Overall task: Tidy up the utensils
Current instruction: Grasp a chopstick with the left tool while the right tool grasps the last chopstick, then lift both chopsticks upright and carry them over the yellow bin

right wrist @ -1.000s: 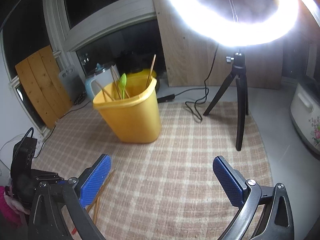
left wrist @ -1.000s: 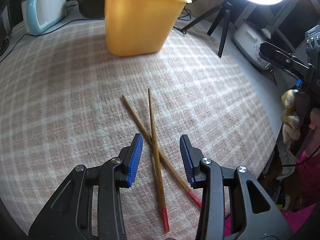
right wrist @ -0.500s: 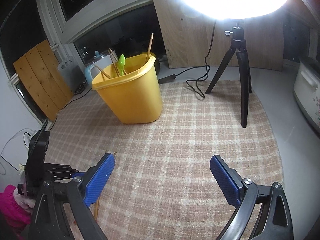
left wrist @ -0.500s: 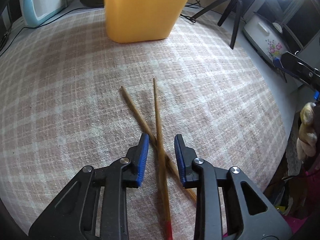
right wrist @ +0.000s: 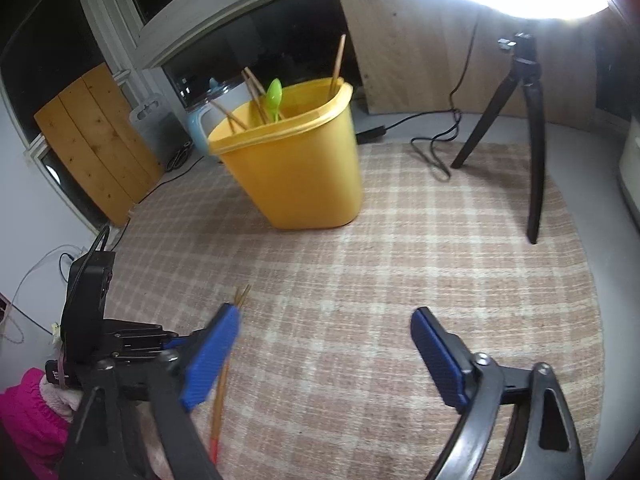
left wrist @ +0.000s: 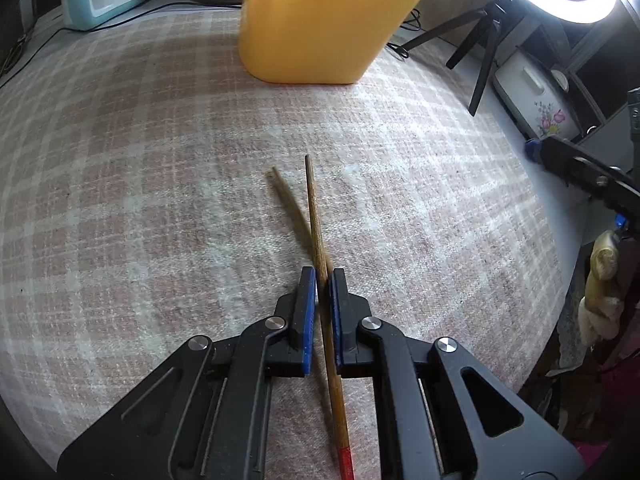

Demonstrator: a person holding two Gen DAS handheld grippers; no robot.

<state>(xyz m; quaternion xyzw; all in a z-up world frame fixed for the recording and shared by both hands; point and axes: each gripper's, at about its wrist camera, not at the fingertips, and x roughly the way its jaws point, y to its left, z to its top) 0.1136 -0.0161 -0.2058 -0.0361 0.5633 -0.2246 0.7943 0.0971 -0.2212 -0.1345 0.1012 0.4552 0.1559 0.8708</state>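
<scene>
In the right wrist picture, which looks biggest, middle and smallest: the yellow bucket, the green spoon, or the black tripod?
1. Yellow bucket, easily the biggest.
2. Black tripod: about as tall, but only thin legs.
3. Green spoon, with just its top poking out of the bucket.

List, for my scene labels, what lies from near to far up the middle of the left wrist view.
Left claw shut on the pair of brown wooden chopsticks with red ends → bare stretch of pink-and-white plaid round mat → tall yellow plastic bin.
</scene>
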